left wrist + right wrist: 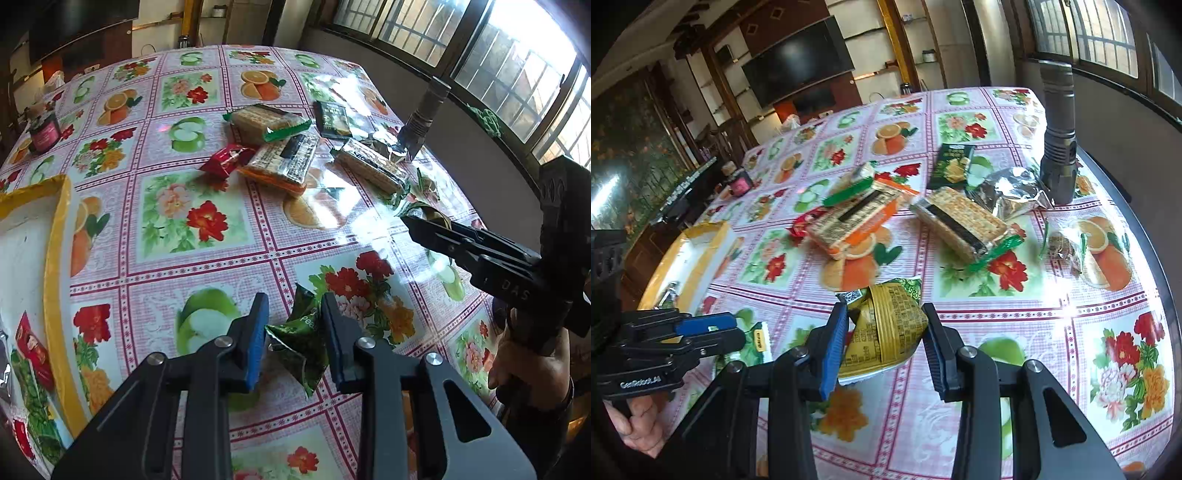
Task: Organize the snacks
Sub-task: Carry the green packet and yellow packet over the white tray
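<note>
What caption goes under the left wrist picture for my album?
Left tool pinching a crinkly green snack packet above the flowery plastic tablecloth.

Yellow-rimmed tray point(55, 236): cut off at left frame edge, contents partly hidden. Small clear-wrapped snack point(1063, 251): too blurred to identify. Dark jar point(44, 133): label unreadable.

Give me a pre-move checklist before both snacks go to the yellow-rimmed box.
1. Left hand-held gripper shut on the green snack packet: ok.
2. Right hand-held gripper shut on the yellow-green snack packet: ok.
3. Both packets lifted off the tablecloth: cannot tell.
4. Yellow-rimmed box has bare floor left: ok.
5. Path from left hand-held gripper to box free of loose snacks: ok.
6. Flashlight standing upright, away from both grippers: ok.
</note>
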The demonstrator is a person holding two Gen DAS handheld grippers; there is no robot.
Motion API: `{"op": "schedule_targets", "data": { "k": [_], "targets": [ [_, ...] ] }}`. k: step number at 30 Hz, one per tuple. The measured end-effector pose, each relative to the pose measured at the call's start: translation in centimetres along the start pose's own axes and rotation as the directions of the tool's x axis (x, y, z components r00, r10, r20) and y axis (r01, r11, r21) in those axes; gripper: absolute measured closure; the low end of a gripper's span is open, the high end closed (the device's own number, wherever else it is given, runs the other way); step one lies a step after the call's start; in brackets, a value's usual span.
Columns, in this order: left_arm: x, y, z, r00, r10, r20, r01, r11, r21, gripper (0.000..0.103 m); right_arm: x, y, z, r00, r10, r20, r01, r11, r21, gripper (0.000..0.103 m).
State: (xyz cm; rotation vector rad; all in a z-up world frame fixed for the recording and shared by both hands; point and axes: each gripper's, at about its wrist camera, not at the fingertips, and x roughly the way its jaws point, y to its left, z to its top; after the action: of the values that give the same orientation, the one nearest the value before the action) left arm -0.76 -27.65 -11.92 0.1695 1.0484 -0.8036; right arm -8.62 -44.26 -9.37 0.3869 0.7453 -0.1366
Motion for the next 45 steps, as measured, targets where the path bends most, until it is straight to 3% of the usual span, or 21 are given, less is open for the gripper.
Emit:
{"op": "schedule_targets", "data": {
  "k": [19, 34, 45],
  "targets": [
    [-4.9, 2.2, -1.5, 0.995, 0.026, 0.096, -0.019, 0.997, -0.078, 0.076, -1.5, 4.6, -0.9, 0.988, 0.149, 0.03, -0.148, 0.988, -0.038, 0.063],
    [-9.8, 5.6, -3.0, 0.975, 0.125, 0.185, -0.097, 0.983, -0.154, 0.076, -0.7, 8.8, -1.2, 0.977, 0.215, 0.0, -0.214, 0.971, -0.102, 0.064],
    [-11.8, 8.6, -4.0, 0.964, 0.168, 0.205, -0.122, 0.968, -0.219, 0.076, 0.6, 11.8, -1.1, 0.963, 0.268, -0.041, -0.271, 0.953, -0.139, 0.064]
  ]
}}
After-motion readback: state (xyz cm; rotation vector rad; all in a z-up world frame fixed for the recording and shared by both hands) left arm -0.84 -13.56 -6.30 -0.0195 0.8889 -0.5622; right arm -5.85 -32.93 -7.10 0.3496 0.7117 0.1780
